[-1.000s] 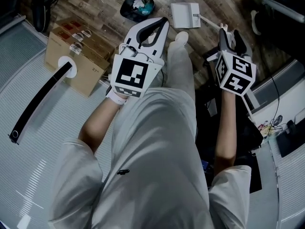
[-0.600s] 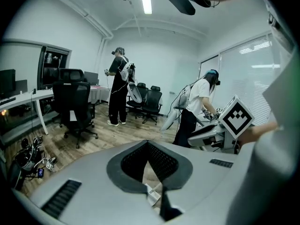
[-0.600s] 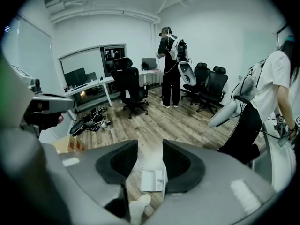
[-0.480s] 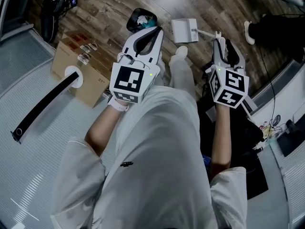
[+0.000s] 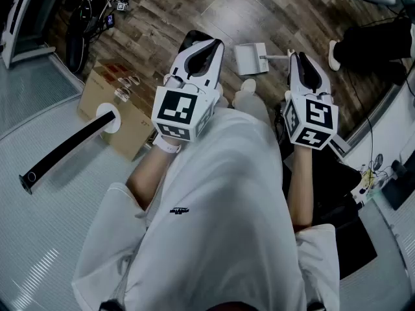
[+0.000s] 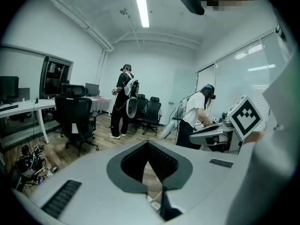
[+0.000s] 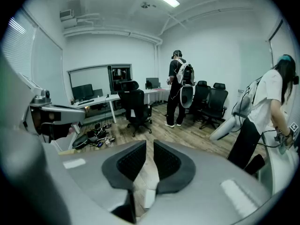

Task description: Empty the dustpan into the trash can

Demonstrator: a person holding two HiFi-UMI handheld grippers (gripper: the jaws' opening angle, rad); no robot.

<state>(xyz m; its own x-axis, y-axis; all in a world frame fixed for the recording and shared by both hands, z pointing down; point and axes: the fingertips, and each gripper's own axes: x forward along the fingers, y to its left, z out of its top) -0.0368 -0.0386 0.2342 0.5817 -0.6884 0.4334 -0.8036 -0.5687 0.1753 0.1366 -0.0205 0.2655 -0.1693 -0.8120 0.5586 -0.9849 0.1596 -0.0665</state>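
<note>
Pre-grasp: white plastic dustpan lies on the wood floor; left tool shut and empty, right tool jaws just closed to a slit on nothing, so reopen and take the handle.

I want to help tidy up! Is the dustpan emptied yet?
Looks done: the dustpan lies on the floor, looking bare. In hand: nothing. The left gripper is shut and empty; the right gripper has just been closing its jaws on nothing. Left: probably nothing, though the trash can is mostly hidden.
</note>
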